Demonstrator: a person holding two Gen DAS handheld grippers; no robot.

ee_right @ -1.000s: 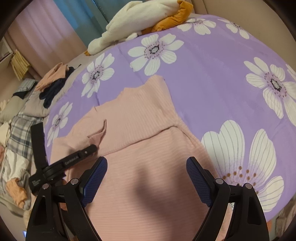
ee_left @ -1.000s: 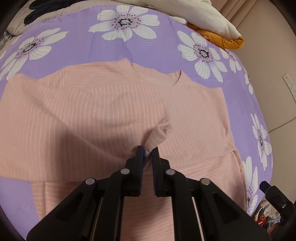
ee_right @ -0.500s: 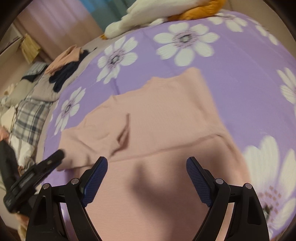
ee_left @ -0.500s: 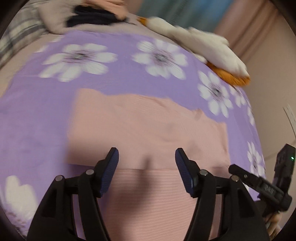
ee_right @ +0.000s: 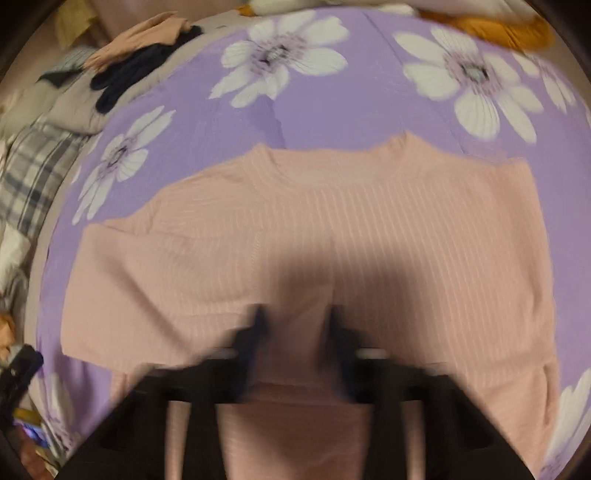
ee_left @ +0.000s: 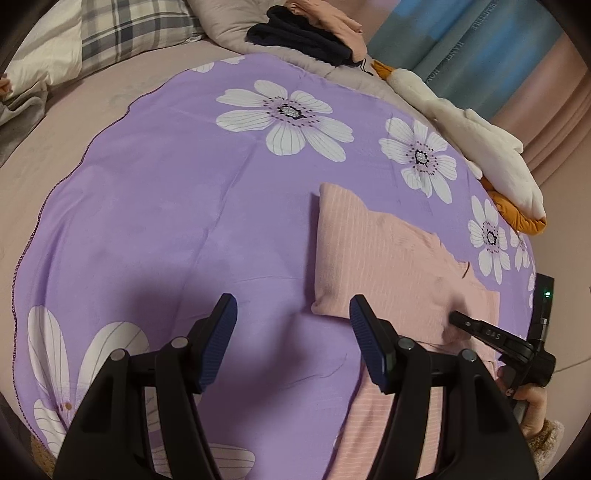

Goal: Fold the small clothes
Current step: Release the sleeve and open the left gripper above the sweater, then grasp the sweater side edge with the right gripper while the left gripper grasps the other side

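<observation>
A pink ribbed top (ee_right: 332, 221) lies flat on the purple flowered sheet (ee_left: 166, 221), its sleeves folded in and its neckline (ee_right: 325, 170) at the far side. My right gripper (ee_right: 297, 332) is low over the top's middle, near the folded edge. It is blurred, its jaws closing with pink cloth between them. In the left wrist view its fingertips (ee_left: 458, 317) rest on the top (ee_left: 388, 258). My left gripper (ee_left: 293, 332) is open and holds nothing. It hangs over bare purple sheet just left of the top's folded side.
A white and orange plush toy (ee_left: 480, 147) lies at the sheet's far right edge. Dark and pink clothes (ee_left: 314, 33) are piled behind, and a plaid pillow (ee_left: 122, 29) lies far left. A person's hand (ee_left: 532, 406) holds the right gripper's handle.
My left gripper let go of the sleeve cuff, opened and swung left off the top onto bare sheet. My right gripper moved in over the top and its jaws came together.
</observation>
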